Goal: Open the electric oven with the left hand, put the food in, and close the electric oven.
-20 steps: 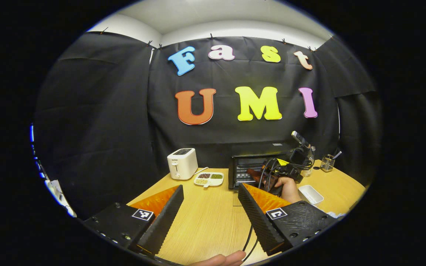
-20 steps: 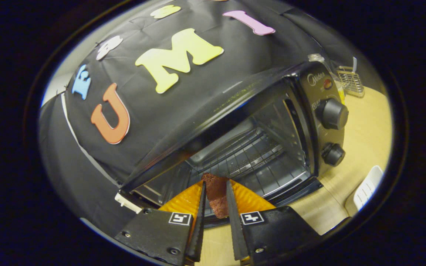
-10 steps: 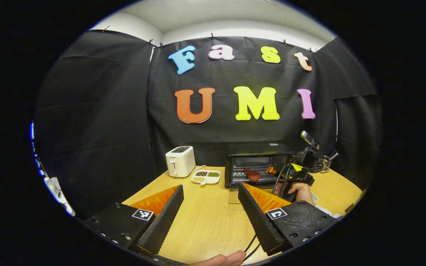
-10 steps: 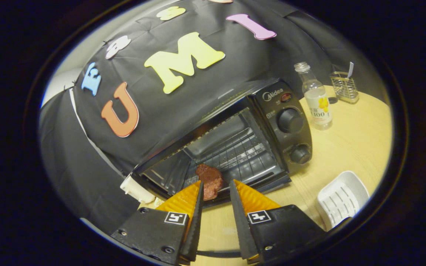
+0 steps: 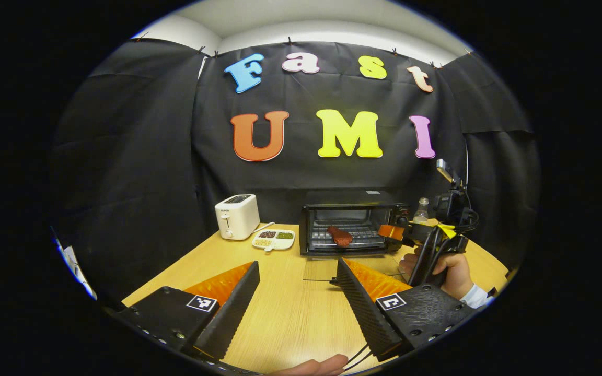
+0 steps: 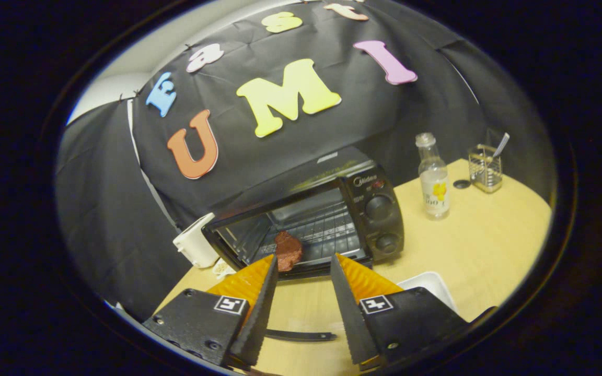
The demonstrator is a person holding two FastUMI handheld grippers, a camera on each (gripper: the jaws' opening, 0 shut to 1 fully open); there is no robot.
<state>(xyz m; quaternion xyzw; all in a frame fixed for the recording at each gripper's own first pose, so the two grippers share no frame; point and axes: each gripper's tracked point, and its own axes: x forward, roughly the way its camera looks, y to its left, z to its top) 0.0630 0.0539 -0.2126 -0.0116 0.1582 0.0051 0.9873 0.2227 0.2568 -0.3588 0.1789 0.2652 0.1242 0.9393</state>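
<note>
Food (image 5: 339, 236) lies on the rack inside the open oven (image 5: 350, 228), well ahead of the left gripper (image 5: 297, 300), whose jaws are spread and empty. Right gripper (image 6: 302, 308) has released it and pulled back, jaws now parted; closing the door remains.

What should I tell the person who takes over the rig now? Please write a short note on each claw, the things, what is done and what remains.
Left claw: open, holding nothing, over the table in front of the oven.
Right claw: open, holding nothing, in front of the oven mouth, apart from it.
Meat: lying on the rack inside the oven.
Oven door: folded down flat, open.
Done: oven opened, food put in and let go.
Left: lift the door shut with the left claw.
</note>
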